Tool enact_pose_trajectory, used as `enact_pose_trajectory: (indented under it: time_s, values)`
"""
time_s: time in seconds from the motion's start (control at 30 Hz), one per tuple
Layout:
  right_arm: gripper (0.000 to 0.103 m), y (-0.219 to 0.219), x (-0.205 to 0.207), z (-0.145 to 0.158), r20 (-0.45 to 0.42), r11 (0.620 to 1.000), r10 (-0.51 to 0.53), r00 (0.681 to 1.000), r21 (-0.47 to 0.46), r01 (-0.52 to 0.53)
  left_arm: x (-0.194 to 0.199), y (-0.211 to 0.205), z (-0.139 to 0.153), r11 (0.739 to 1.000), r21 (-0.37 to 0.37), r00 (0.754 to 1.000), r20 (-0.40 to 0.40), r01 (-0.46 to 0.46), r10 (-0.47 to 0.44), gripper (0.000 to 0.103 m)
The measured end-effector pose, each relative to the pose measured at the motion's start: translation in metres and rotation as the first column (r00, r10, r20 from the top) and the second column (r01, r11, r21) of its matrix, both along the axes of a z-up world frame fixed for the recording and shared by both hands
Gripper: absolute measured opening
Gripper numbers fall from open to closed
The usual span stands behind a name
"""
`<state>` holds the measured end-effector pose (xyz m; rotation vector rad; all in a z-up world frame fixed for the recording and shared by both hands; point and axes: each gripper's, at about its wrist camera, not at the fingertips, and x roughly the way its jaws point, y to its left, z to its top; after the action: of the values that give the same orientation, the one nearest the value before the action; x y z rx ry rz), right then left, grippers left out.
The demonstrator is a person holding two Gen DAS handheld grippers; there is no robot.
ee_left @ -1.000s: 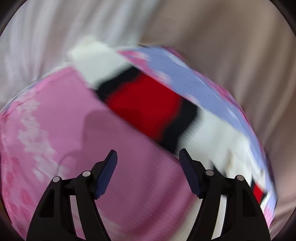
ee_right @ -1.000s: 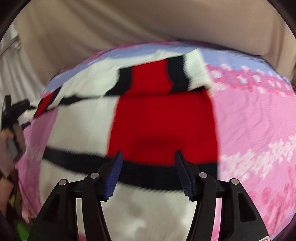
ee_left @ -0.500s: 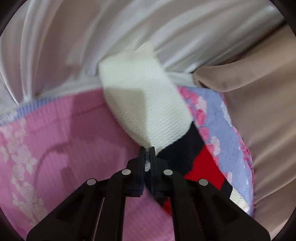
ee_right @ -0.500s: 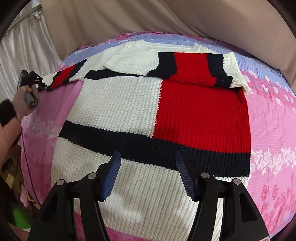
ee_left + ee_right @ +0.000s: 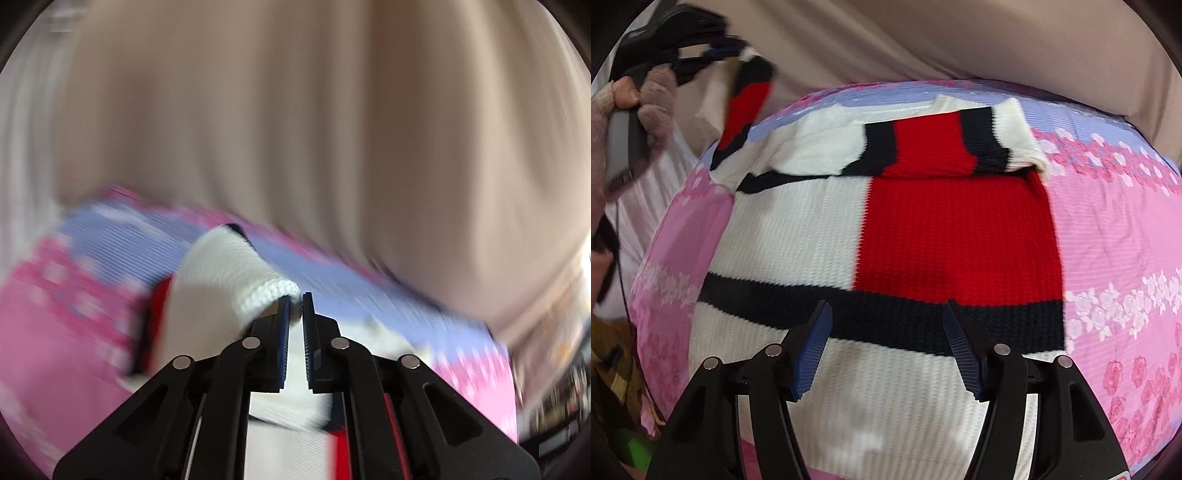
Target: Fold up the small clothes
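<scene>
Left gripper (image 5: 294, 301) fingers clamped on the sweater's (image 5: 886, 229) white sleeve cuff (image 5: 258, 280), cuff draped just left of the tips, lifted off the bed (image 5: 1108, 229); right gripper (image 5: 886, 325) fingers wide, empty, hovering over the hem, body flat beyond them; suggest carrying the sleeve across the chest, keeping it taut, releasing low.
</scene>
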<state>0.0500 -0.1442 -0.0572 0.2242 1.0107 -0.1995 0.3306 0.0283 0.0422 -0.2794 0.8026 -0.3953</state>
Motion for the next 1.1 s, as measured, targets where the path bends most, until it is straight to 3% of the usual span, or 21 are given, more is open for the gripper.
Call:
enact_pose_trajectory:
  time_s: [0.03,0.1,0.17,0.23,0.33,0.47,0.57,0.73,0.83,0.87,0.9,0.93,0.97,1.03,1.1]
  values:
    - [0.061,-0.008,-0.003,0.0,0.003,1.0,-0.02,1.0,0.0,0.02,-0.007,-0.026,-0.013,0.999,0.013,0.999,-0.032,0.044,-0.043,0.01]
    - [0.063,-0.028,-0.011,0.0,0.005,0.998,-0.067,0.998,0.0,0.067,-0.024,-0.07,-0.046,0.993,0.046,0.989,-0.104,0.11,-0.105,0.04]
    - [0.063,-0.05,-0.019,0.001,0.006,0.993,-0.115,0.993,-0.004,0.115,-0.046,-0.099,-0.079,0.986,0.09,0.98,-0.155,0.143,-0.128,0.039]
    - [0.064,-0.07,-0.022,0.004,0.016,0.989,-0.143,0.99,-0.024,0.143,-0.072,-0.1,-0.099,0.984,0.099,0.973,-0.19,0.151,-0.13,0.04]
    - [0.067,-0.091,-0.008,0.012,0.046,0.99,-0.135,0.99,-0.025,0.136,-0.097,-0.074,-0.117,0.988,0.106,0.966,-0.243,0.113,-0.084,0.048]
    - [0.069,-0.096,0.047,0.021,0.091,0.998,-0.064,0.994,0.002,0.064,-0.114,-0.017,-0.125,0.99,0.142,0.966,-0.255,-0.006,0.043,0.051]
    - [0.071,-0.068,0.105,0.024,0.11,0.994,0.074,0.991,-0.088,-0.064,-0.116,0.018,-0.122,0.983,0.167,0.96,-0.253,-0.081,0.122,0.055]
    - [0.075,0.003,0.192,0.001,0.053,0.892,0.343,0.938,-0.33,-0.308,-0.124,0.066,-0.123,0.964,0.21,0.949,-0.234,-0.163,0.212,0.058]
    - [0.074,0.018,0.233,-0.027,-0.022,0.863,0.377,0.926,-0.354,-0.36,-0.127,0.089,-0.128,0.954,0.221,0.935,-0.249,-0.201,0.254,0.06]
    - [0.068,0.017,0.241,-0.033,-0.034,0.864,0.371,0.928,-0.354,-0.359,-0.128,0.093,-0.129,0.954,0.217,0.931,-0.255,-0.208,0.262,0.06]
    - [0.035,0.015,0.248,-0.035,-0.037,0.874,0.362,0.931,-0.335,-0.353,-0.128,0.098,-0.13,0.952,0.218,0.927,-0.26,-0.217,0.271,0.06]
    - [0.014,0.006,0.255,-0.035,-0.04,0.9,0.34,0.94,-0.275,-0.337,-0.128,0.104,-0.13,0.951,0.216,0.924,-0.263,-0.223,0.276,0.06]
    - [0.004,-0.005,0.257,-0.032,-0.031,0.925,0.312,0.95,-0.217,-0.311,-0.128,0.108,-0.13,0.95,0.216,0.924,-0.261,-0.225,0.278,0.06]
    - [0.0,-0.037,0.246,-0.008,0.081,0.978,0.2,0.976,-0.067,-0.195,-0.125,0.113,-0.13,0.95,0.218,0.926,-0.259,-0.223,0.277,0.06]
    - [0.0,-0.073,0.222,0.018,0.174,0.997,0.056,0.983,0.048,-0.066,-0.12,0.115,-0.13,0.952,0.209,0.927,-0.259,-0.222,0.273,0.06]
